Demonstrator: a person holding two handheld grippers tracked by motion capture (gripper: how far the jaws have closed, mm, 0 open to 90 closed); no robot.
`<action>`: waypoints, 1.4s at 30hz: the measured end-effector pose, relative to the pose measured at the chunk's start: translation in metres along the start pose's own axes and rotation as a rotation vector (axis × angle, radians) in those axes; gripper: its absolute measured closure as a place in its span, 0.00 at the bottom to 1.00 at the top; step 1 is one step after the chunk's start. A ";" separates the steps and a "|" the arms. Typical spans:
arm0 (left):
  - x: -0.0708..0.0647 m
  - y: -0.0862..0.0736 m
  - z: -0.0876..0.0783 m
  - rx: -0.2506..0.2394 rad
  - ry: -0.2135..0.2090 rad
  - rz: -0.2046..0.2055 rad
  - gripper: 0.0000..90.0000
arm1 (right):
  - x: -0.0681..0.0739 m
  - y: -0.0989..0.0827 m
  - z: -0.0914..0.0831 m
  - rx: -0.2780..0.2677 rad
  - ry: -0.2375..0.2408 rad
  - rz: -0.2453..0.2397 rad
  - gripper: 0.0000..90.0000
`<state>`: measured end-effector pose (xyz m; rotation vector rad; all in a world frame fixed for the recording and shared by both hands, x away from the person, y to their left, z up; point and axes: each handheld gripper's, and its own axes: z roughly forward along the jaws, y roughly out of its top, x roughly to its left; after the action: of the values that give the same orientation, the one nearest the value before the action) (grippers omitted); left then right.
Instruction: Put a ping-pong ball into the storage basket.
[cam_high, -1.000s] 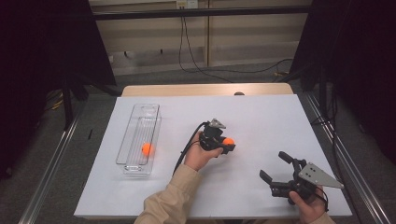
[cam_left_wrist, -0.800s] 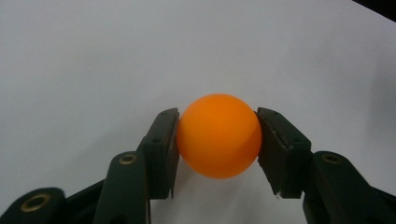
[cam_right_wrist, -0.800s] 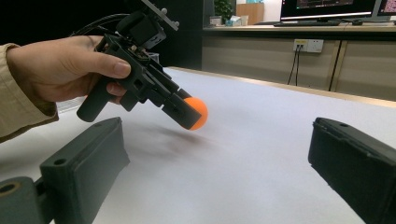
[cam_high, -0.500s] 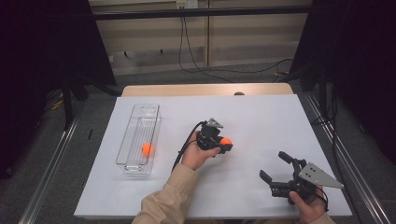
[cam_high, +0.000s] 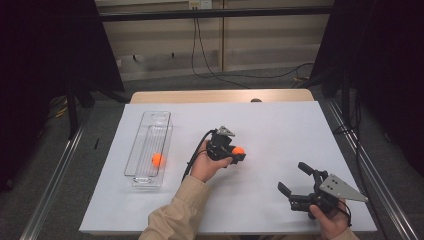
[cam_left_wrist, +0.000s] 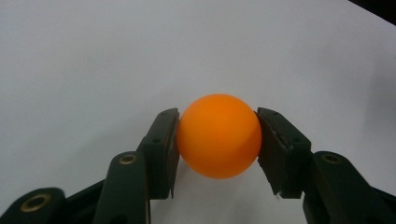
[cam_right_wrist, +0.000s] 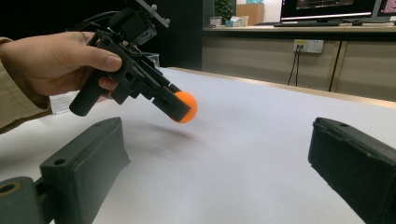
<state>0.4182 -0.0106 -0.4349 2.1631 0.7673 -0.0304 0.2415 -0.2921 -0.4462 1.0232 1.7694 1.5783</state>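
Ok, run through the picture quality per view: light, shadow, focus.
High view: even light on the white table, dark surroundings, fairly soft. Left gripper view: orange ball sharp between the pads, table plain and bright. Right gripper view: its own near jaws blurred, left gripper sharper, a soft shadow under the ball.

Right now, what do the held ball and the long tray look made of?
Orange ball: probably smooth matte plastic, evenly coloured with a soft sheen, clamped by the left gripper. Long tray: clear, glossy plastic or acrylic by the look; the second ball shows through its walls.
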 end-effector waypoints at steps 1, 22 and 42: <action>0.000 0.000 -0.001 0.000 0.002 0.001 0.57 | 0.000 0.000 0.000 0.000 0.000 0.000 0.03; 0.006 -0.003 -0.012 -0.003 0.006 -0.030 0.57 | 0.000 0.000 0.000 0.000 0.002 0.001 0.03; 0.011 -0.004 -0.023 -0.009 0.015 -0.051 0.57 | 0.000 0.000 0.000 -0.002 0.002 0.001 0.03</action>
<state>0.4193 0.0135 -0.4254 2.1370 0.8298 -0.0368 0.2414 -0.2920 -0.4460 1.0216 1.7685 1.5817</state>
